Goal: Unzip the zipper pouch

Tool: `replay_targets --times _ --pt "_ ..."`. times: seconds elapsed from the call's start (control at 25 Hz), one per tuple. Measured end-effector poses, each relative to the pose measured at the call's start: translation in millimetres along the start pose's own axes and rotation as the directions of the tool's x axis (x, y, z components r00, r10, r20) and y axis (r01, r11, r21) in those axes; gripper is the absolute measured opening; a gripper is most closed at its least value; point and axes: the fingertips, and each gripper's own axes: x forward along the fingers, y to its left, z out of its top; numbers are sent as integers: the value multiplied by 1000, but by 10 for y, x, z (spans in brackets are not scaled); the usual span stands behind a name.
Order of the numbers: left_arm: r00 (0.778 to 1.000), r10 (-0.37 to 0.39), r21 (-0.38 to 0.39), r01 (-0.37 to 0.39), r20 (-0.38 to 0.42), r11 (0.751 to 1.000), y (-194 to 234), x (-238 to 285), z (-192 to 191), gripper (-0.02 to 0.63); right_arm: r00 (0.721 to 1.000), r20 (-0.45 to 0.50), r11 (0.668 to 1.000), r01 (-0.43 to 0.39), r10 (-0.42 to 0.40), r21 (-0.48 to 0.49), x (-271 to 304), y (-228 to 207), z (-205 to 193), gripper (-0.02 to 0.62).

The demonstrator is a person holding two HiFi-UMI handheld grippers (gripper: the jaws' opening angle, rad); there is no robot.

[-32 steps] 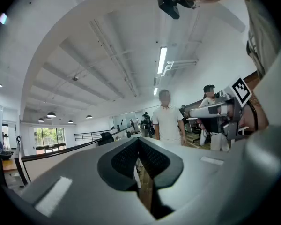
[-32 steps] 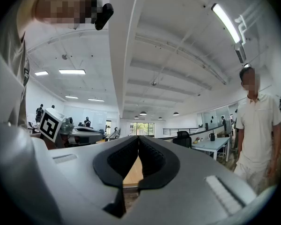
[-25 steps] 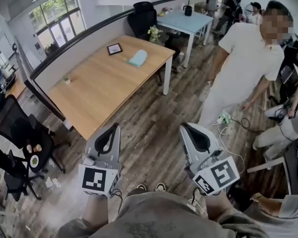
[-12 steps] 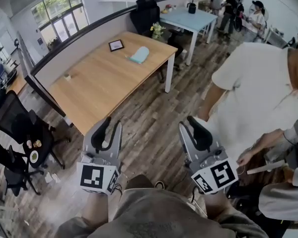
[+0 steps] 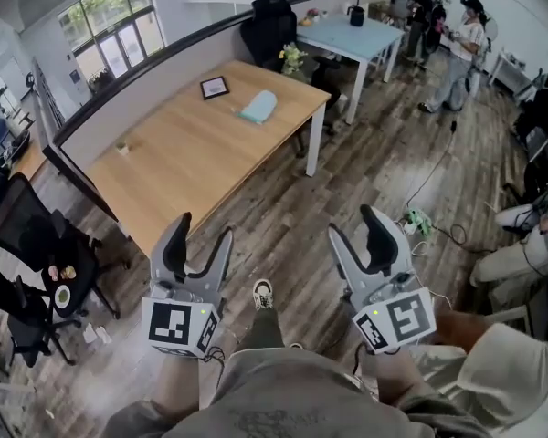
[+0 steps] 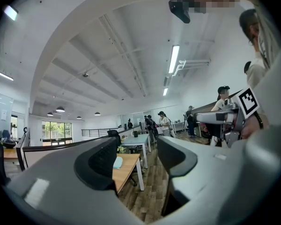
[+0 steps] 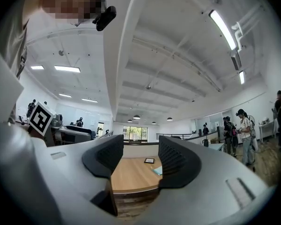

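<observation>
We are only at the approach, well apart from the table [image 5: 187,158] where the blue pouch [image 5: 258,106] lies near its far end, and the left gripper [image 5: 204,235] and the right gripper [image 5: 358,230] are both opening with nothing between the jaws (next, we think, we must walk closer and reach the pouch).

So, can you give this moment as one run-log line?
stage: not at table | left gripper: opening, empty | right gripper: opening, empty | zipper pouch: on wooden table, untouched
</observation>
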Motion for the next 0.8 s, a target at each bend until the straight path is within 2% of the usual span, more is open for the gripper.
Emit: replay_targets --times 0.24,0.6,0.8 --pt "999 -32 4 32 -19 999 242 613 -111 262 998 -67 999 -3 0 -43 523 -293 -236 218" --pt "997 -61 -7 60 -39 998 832 1622 -280 262 992 -128 1000 -15 14 -2 1542 -682 -529 218" --pt "996 -78 -6 77 -48 997 1281 2181 -351 262 989 -148 1000 -9 7 -11 2243 -886 -592 218"
